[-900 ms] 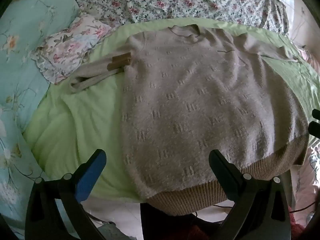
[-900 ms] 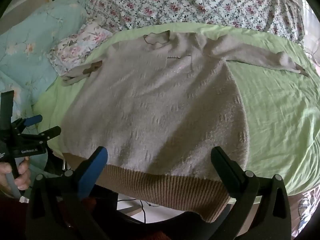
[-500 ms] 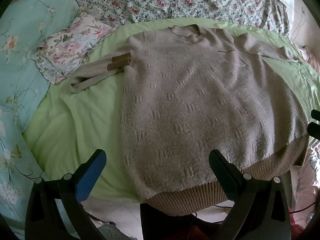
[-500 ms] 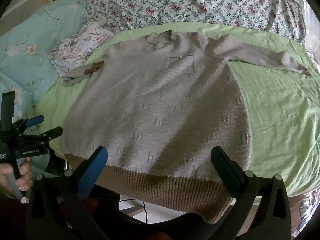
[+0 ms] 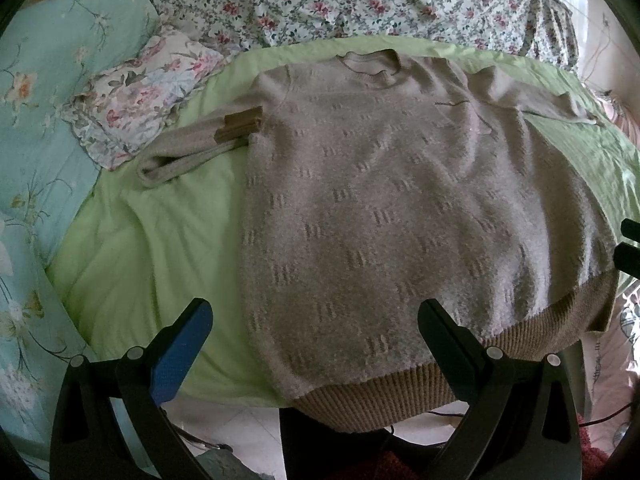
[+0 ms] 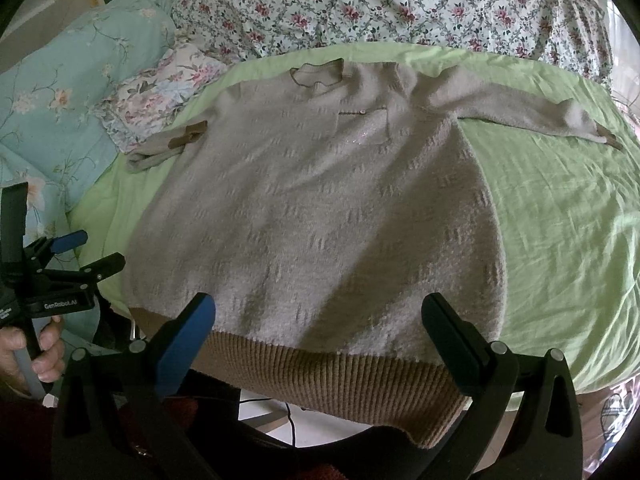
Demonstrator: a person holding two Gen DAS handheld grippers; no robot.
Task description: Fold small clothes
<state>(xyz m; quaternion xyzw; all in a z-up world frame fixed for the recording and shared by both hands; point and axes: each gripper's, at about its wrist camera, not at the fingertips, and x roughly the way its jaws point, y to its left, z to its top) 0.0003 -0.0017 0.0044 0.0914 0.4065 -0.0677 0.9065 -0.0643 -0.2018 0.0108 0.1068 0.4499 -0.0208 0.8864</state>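
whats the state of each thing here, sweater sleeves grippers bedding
sweater: spread flat, face up, unfolded, brown hem hanging over the bed edge
left sleeve: doubled back on itself
right sleeve: stretched out straight
left gripper: open, holding nothing
right gripper: open, holding nothing
green sheet: wrinkled

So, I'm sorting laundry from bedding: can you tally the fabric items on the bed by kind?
Sweaters: 1, the beige sweater
Sheets: 1, the green sheet
Floral quilts: 1
Light-blue covers: 1
Small floral pillows: 1
Total: 5
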